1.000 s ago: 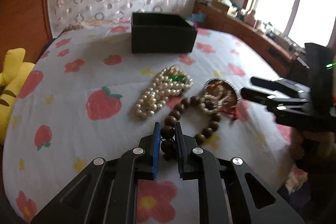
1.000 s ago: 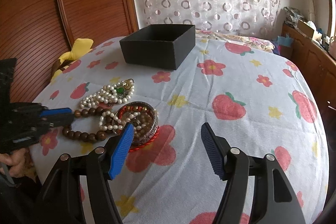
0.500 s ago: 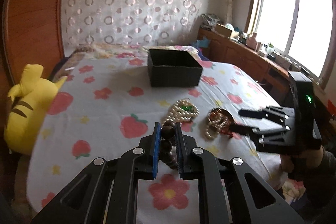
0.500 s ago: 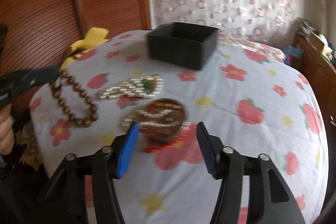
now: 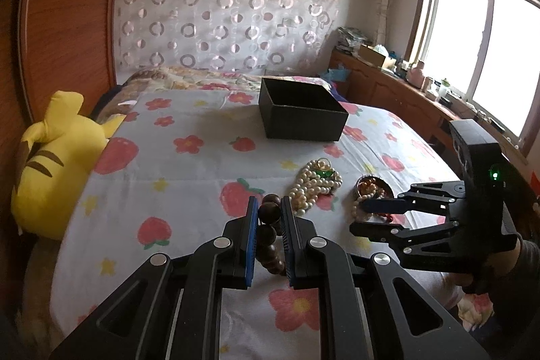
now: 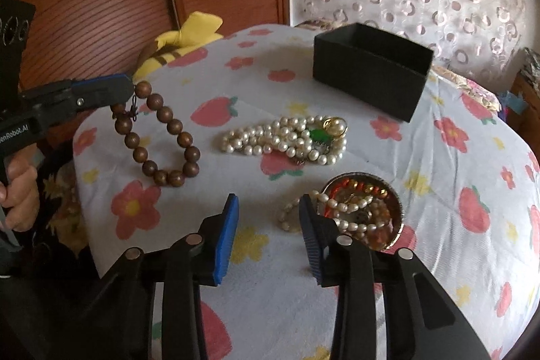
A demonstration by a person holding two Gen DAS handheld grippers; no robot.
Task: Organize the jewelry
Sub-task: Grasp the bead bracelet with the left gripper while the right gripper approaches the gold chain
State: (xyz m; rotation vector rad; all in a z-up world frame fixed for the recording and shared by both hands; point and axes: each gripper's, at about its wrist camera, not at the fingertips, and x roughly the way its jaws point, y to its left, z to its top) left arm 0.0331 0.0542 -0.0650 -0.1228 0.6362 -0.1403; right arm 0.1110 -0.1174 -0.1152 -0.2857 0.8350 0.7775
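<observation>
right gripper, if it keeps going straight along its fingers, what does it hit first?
Probably bare bedsheet just ahead of the right gripper, left of the small dish. Its jaws, just closing, hold nothing. Depth is uncertain.

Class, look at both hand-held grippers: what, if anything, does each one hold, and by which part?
The left hand-held gripper pinches the wooden bead bracelet by its top beads; the loop hangs free. The right hand-held gripper, jaws just closing, holds nothing.

Black skeletal left tool [image 5: 267, 218], blue ribbed pads [image 6: 225, 242], silver screws, seemingly dark sleeve [image 5: 519, 279]
</observation>
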